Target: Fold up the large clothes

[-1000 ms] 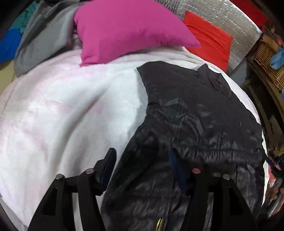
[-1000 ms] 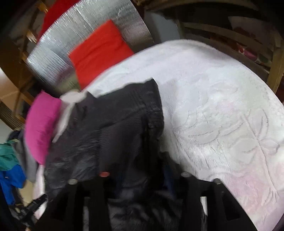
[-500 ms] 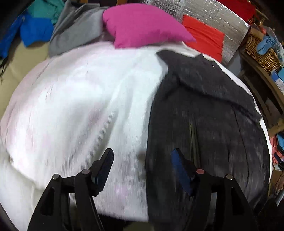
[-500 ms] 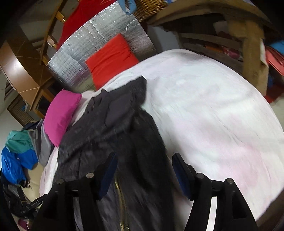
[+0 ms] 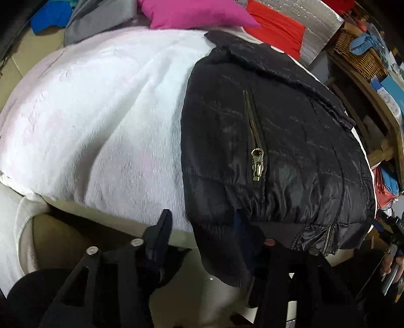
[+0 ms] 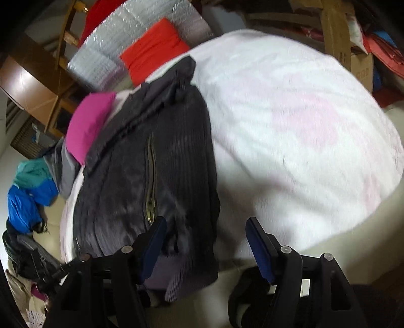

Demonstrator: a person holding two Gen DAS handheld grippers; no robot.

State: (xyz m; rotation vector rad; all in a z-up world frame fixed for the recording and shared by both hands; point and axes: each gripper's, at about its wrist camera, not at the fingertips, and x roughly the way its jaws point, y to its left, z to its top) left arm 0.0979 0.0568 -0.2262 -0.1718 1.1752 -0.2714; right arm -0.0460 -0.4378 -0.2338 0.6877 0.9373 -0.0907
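A black padded jacket (image 5: 277, 141) with a brass zip lies folded on the white blanket (image 5: 101, 113), its ribbed hem hanging over the near edge. It also shows in the right wrist view (image 6: 151, 171). My left gripper (image 5: 202, 237) is open and empty, low at the near edge, with the hem between its fingers but not clamped. My right gripper (image 6: 204, 242) is open and empty at the near edge, straddling the jacket's right side and hem.
A pink pillow (image 5: 197, 12), a red cushion (image 5: 275, 27) and a silver foil panel (image 5: 315, 22) lie at the far end. Grey and blue clothes (image 5: 75, 20) are piled far left. A wicker basket (image 5: 361, 50) and wooden shelves stand to the right.
Both grippers have let go of the jacket and pulled back and down to the near edge of the bed. The jacket now lies flat and folded.
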